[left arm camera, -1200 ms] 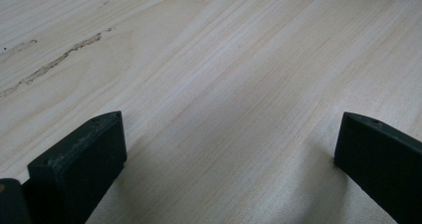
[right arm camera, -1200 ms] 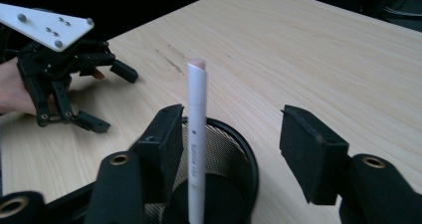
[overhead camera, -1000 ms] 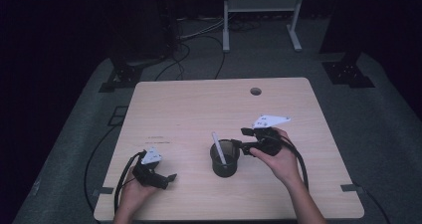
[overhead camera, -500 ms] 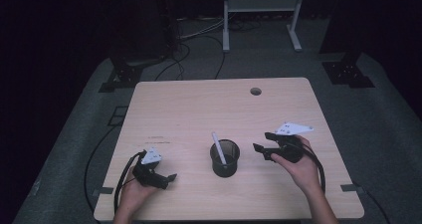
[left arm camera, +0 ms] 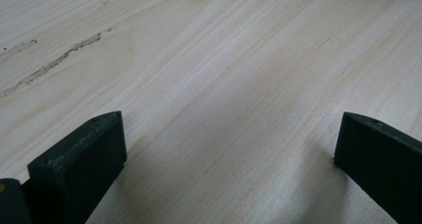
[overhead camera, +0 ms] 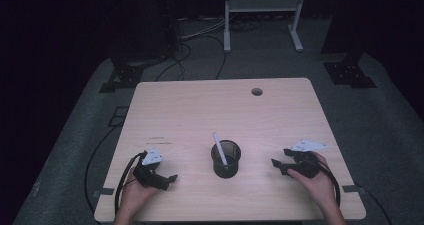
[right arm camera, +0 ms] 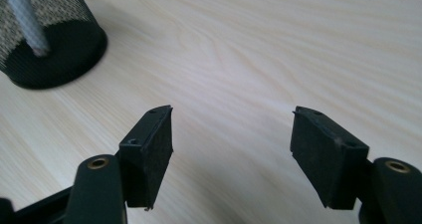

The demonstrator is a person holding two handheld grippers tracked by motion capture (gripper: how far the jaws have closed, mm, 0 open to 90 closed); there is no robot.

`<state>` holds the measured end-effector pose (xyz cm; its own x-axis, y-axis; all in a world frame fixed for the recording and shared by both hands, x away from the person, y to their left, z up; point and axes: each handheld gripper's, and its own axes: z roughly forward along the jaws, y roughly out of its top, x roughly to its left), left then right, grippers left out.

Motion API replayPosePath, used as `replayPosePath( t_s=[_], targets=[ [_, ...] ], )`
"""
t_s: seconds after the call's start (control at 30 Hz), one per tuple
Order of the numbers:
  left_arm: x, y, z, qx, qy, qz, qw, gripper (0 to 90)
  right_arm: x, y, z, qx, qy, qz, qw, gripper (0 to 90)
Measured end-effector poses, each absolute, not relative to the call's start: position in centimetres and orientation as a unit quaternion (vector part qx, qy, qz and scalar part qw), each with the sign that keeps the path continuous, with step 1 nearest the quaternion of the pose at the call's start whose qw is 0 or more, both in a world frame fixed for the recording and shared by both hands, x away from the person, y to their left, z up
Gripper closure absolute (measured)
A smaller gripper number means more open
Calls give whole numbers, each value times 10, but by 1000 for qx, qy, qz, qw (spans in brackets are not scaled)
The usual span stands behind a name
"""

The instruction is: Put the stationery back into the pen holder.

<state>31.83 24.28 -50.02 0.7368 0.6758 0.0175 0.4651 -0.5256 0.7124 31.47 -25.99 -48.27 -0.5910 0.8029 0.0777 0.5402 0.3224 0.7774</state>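
— What's in front of me, biggest first?

— The wooden table (overhead camera: 200, 110). At its middle near my edge stands the black mesh cup (overhead camera: 226, 159), upright, with a white pen (overhead camera: 219, 148) leaning inside it, its top past the rim.

— Where is the cup relative to my jaws?

— Between the two grippers, touching neither. My right gripper (overhead camera: 280, 165) sits near the cup's right, jaws pointing toward it; in the right gripper view the cup (right arm camera: 47, 40) is up and left, apart from the jaws. Those jaws stand apart, bare wood between them, and have just been opening.

— And the left?

— My left gripper (overhead camera: 170, 179) rests near the cup's left, jaws wide apart over bare wood, holding nothing.
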Motion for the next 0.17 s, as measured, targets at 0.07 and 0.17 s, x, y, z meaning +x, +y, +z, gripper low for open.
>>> replayPosePath(
  t_s=[0.07,0.17],
  targets=[
    [318,243,-500,861,331,148,357,0,313,-265,-488,429,794,399,164,322],
    [318,243,-500,861,331,148,357,0,311,-271,-491,437,791,394,170,321]
  ],
)
